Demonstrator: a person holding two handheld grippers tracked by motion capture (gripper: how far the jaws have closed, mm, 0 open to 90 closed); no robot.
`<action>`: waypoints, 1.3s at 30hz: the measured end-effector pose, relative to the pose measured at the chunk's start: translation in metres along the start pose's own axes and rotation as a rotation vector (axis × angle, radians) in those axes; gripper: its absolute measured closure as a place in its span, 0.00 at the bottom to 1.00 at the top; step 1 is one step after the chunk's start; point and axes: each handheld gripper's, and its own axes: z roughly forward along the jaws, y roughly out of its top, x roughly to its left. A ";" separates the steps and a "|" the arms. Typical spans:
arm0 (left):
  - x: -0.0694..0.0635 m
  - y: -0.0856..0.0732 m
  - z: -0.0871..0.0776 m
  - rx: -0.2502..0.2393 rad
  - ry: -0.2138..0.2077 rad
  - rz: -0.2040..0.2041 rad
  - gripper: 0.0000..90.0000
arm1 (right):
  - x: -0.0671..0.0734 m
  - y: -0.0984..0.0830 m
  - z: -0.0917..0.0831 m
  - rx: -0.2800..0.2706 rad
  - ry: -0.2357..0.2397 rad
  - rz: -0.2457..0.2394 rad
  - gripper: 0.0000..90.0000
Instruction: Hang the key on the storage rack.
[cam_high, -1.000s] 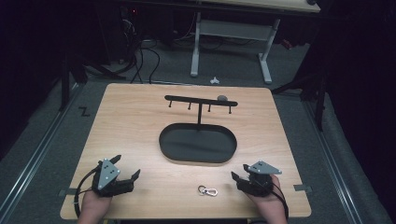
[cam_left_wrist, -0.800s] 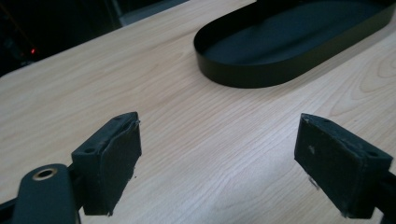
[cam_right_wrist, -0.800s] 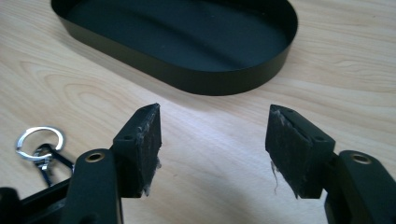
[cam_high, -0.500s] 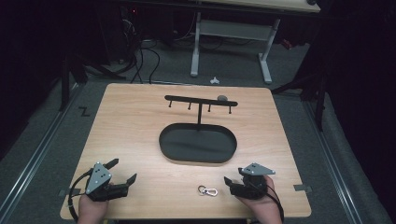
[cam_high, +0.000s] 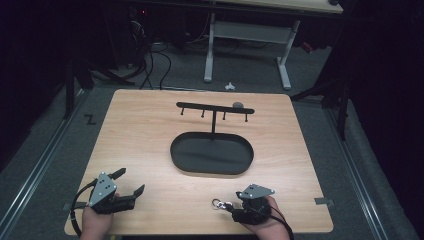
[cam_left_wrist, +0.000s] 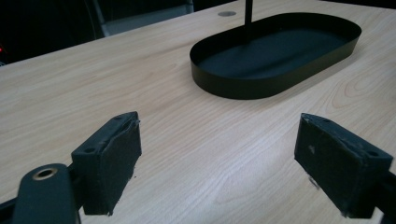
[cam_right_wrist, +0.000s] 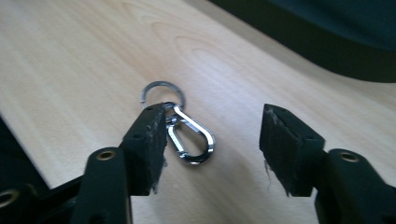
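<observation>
Both black jaws of the right gripper (cam_right_wrist: 212, 140) are standing apart, gripping nothing, straddling a silver carabiner (cam_right_wrist: 189, 135) lying flat on the wooden table (cam_high: 145, 135) with its key ring (cam_right_wrist: 162, 94). Left gripper (cam_left_wrist: 217, 163) is hovering wide open, empty, facing the black oval tray (cam_left_wrist: 280, 51) and hook stand (cam_high: 215, 109).

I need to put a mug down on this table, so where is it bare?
The light wooden table is bare left of the black oval metal tray, and right of it too. The near edge is crowded: the silver metal carabiner lies between the open right tool jaws.
</observation>
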 end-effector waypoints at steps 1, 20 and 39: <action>0.000 0.000 0.002 0.004 0.000 0.003 0.17 | 0.002 0.000 0.001 0.006 0.006 -0.004 0.50; 0.000 0.000 0.005 0.009 -0.008 0.009 0.17 | 0.007 0.024 0.024 0.244 0.068 -0.126 0.68; -0.003 -0.001 0.001 -0.007 -0.033 0.010 0.17 | -0.039 -0.013 -0.014 0.197 -0.202 0.119 0.76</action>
